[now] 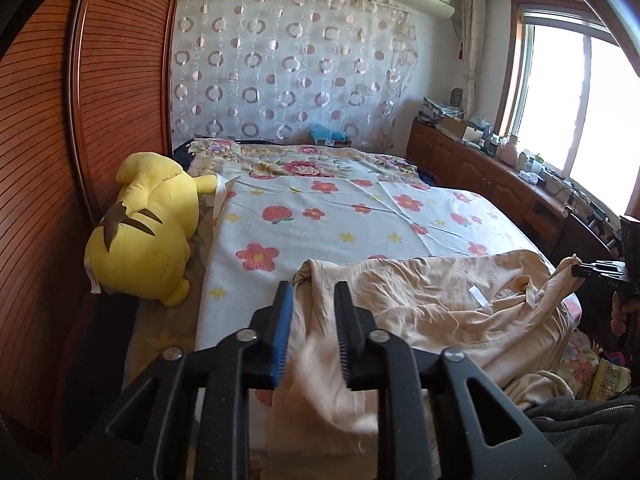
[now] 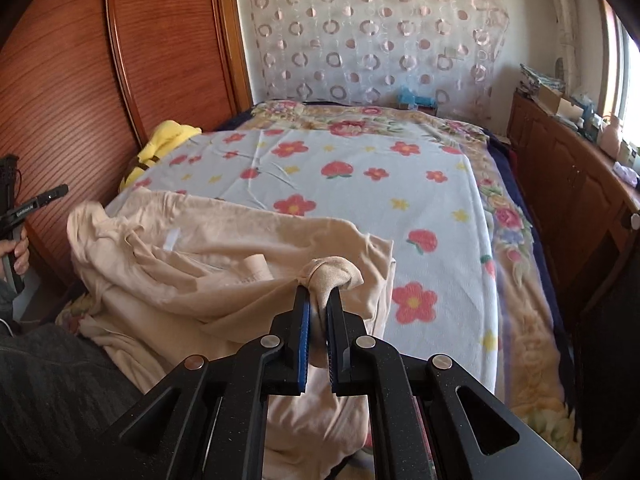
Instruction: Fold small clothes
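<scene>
Lying crumpled across the near end of the bed [image 1: 360, 200], the peach-coloured soft knit garment [image 1: 432, 304] sits on a pale blue blanket printed with red flowers [image 2: 360, 168], with part of its cloth hanging over the bed's near edge

The left gripper [image 1: 313, 300] stands with its jaws parted; a fold of the peach cloth runs between them, and the pads do not look to be pressing on it, so this corner seems loose. The right gripper [image 2: 318, 300] is clamped on a bunched knot of the same cloth, which bulges out above its fingertips. In the left wrist view it shows at the far right edge with a point of cloth drawn toward it

By its look the garment is light, limp and slightly stretchy. It will sag and drape wherever it is not held, and it will not keep a crease without being pressed flat. It is not fragile, though a thin single layer could slip from the pads. The better holds, I judge, are on seams, hems or corners, one at each side, so that the cloth can be pulled taut and laid smooth. A small white label [image 1: 478, 295] near the middle probably marks the neckline

A yellow plush toy [image 1: 148, 224] lies well apart, beside the wooden wardrobe
</scene>
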Demonstrator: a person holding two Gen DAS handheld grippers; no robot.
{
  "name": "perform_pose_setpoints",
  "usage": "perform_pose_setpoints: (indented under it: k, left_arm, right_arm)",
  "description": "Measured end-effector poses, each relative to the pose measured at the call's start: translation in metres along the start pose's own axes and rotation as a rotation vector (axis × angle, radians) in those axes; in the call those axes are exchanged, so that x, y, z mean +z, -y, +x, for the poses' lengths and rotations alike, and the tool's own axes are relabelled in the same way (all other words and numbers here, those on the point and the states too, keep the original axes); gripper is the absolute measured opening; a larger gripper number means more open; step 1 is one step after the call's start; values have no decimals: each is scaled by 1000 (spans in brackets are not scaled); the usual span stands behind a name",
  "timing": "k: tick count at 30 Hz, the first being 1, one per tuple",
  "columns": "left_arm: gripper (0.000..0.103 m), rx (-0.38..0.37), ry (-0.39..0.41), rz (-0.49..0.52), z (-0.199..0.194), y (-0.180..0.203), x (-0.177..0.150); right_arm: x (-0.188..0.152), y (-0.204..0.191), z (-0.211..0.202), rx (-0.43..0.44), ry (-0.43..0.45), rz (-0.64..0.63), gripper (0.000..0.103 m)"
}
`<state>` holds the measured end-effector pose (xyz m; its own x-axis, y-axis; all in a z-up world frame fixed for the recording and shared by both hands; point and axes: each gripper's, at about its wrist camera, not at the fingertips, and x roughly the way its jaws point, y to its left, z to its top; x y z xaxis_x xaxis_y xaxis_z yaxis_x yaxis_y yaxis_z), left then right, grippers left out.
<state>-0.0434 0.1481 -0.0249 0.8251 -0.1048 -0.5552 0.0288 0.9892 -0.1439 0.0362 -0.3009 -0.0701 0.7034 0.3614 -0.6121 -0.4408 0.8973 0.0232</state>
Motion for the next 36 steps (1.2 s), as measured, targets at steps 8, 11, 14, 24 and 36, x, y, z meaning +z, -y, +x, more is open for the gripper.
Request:
perform_pose_setpoints:
  k: [8, 11, 14, 24, 36]
  left_arm:
    - [78, -9, -11, 32, 18, 5, 15]
    - [79, -9, -19, 58, 31, 10, 23]
    - [79, -20, -41, 68, 46, 14, 31]
    - [79, 4, -164, 114, 115, 6, 43]
    - [79, -11, -355, 103, 170, -10, 31]
  right_arm:
    - [8, -2, -8, -54, 41, -39, 38]
    - [10, 0, -2, -67, 51, -45, 42]
    - [12, 4, 15, -91, 43, -59, 42]
    - [21, 26, 88, -82, -54, -22, 47]
    - [30, 40, 121, -46, -150, 17, 57]
